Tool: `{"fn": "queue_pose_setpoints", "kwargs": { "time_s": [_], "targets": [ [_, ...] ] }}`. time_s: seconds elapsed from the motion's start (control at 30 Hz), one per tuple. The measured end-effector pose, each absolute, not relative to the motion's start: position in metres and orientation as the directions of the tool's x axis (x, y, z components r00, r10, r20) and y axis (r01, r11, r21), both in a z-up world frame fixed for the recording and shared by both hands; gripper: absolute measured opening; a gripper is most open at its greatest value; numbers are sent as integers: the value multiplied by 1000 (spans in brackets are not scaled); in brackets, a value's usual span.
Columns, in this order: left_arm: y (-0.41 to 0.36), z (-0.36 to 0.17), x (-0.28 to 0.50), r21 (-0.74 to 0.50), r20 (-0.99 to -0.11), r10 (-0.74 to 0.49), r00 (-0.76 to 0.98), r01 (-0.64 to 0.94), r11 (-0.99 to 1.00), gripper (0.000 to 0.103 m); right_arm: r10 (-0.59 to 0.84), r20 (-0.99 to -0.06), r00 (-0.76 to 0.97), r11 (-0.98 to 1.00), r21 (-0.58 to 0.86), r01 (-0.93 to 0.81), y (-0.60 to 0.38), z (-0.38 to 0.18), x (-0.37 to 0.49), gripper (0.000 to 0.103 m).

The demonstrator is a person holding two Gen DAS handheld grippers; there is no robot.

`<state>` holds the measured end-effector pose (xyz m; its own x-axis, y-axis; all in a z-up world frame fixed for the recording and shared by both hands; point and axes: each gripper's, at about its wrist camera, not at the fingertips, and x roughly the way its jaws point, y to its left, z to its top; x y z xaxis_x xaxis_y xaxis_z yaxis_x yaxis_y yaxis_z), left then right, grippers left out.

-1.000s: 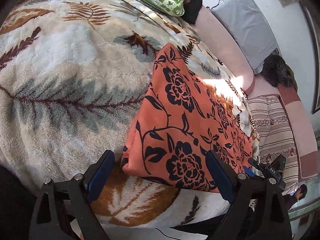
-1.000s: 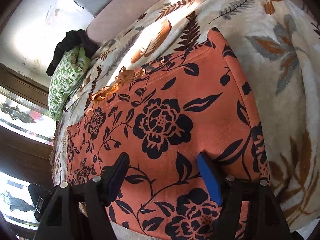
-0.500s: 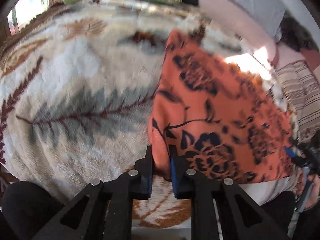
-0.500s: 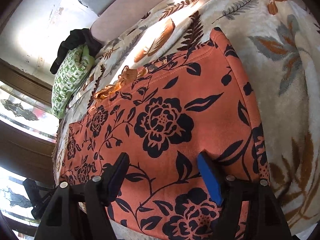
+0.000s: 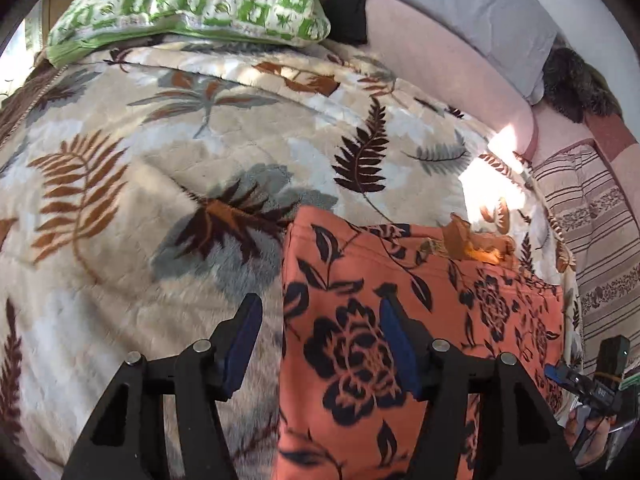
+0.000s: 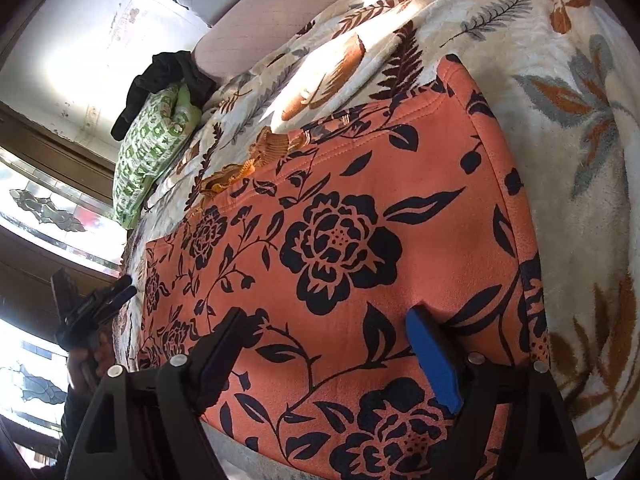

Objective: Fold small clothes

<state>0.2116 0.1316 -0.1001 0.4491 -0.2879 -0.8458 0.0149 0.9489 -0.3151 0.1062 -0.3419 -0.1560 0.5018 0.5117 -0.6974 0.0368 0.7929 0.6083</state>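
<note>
A plush fern-print blanket in cream, rust and grey covers the bed and fills most of both views. Behind it, across the top of the left wrist view, runs a pink padded headboard with a grey pillow leaning on it; a striped cloth lies at the right edge. A pale wall and patterned window glass occupy the left side of the right wrist view. The orange garment with black flowers lies flat on the blanket, lower right in the left view and centre in the right view. A green checked pillow sits upper left, a black cloth beside it. The left gripper hovers with jaws wide, straddling the garment's left edge. The right gripper is spread wide over the garment, gripping nothing.
</note>
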Motion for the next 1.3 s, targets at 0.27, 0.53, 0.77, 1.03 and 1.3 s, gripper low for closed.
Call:
{"fn": "queue_pose_setpoints", "kwargs": {
  "time_s": [0.27,0.53,0.77,1.03,1.3],
  "targets": [
    [119,-125,253,-188,-891,-170,420,0,982,11,519,-700,490,792,609,31,-341,-158,109,84],
    [101,-67,187,-32,-812,-61,580,61,998,44,534,-691,486,771,634,54,-345,-144,114,85],
    [56,-71,89,-82,-804,-161,572,162,983,58,558,-611,562,713,700,53,-377,-132,179,85],
    [51,-81,47,-50,-806,-141,574,172,984,58,405,-605,686,701,687,192,-410,-122,152,72],
    [45,-76,42,-56,-808,-133,575,149,987,63,507,-552,662,687,723,77,-348,-147,35,80]
  ]
}}
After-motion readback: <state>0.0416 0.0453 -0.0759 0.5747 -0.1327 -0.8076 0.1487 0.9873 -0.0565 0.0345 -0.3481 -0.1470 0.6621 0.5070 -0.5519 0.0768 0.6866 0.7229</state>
